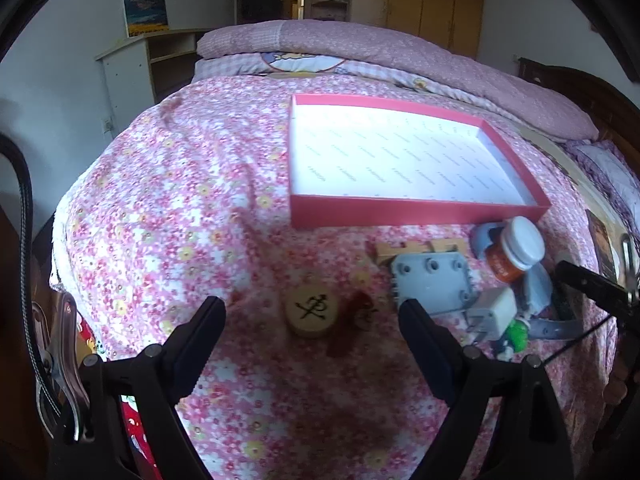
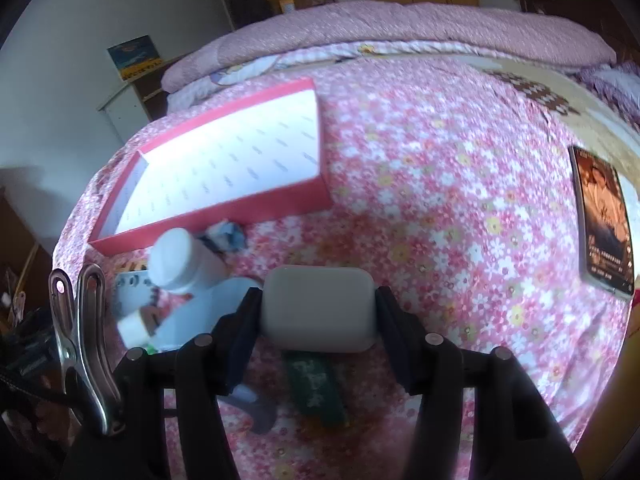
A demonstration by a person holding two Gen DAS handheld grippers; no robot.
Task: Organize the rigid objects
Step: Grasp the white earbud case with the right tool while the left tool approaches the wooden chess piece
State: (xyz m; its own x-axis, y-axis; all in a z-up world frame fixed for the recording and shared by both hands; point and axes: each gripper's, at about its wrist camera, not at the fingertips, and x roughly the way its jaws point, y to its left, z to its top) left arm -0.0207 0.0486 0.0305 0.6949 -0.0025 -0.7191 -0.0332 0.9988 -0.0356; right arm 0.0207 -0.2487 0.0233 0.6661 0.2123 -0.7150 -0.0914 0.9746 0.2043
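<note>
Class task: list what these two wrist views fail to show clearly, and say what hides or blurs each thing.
- Left wrist view: green toy, mostly under the white adapter.
- Right wrist view: green board, top covered by the grey case in the right hand-held gripper.
- Right wrist view: bottle label, blurred.

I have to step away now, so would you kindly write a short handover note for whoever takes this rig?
Right gripper: shut on the grey rounded case, above the bedspread.
Left gripper: open, empty, over the wooden disc.
Red tray: nothing in it yet.
Left to do: the case, the disc, white-capped bottle, grey plastic block and white plug lie in front of the tray, unsorted.
</note>
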